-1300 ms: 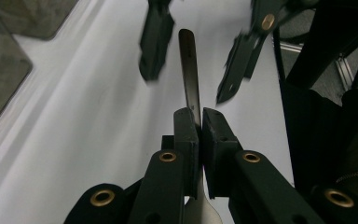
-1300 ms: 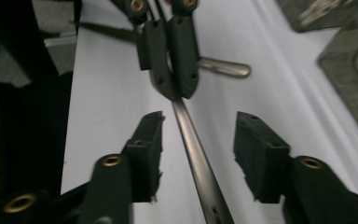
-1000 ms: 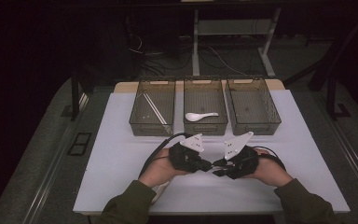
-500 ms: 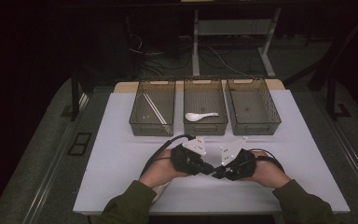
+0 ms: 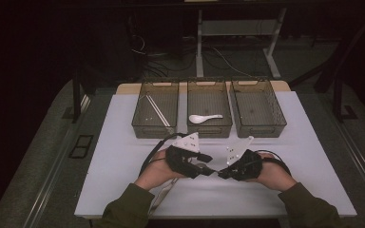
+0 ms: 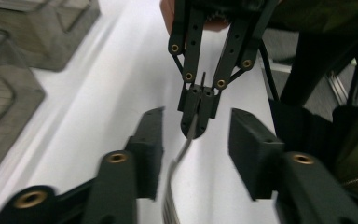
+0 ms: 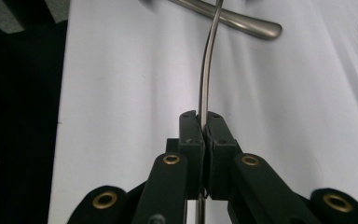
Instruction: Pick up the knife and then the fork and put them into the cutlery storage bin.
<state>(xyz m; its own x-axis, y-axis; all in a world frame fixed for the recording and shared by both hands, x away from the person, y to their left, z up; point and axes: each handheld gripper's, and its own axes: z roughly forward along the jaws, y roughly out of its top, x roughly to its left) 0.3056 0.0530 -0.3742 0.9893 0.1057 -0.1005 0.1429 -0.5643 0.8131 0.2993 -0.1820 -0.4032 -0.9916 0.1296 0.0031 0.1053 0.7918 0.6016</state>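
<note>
No writing, label, brand mark, number or sign can be read anywhere in these pictures.
</note>
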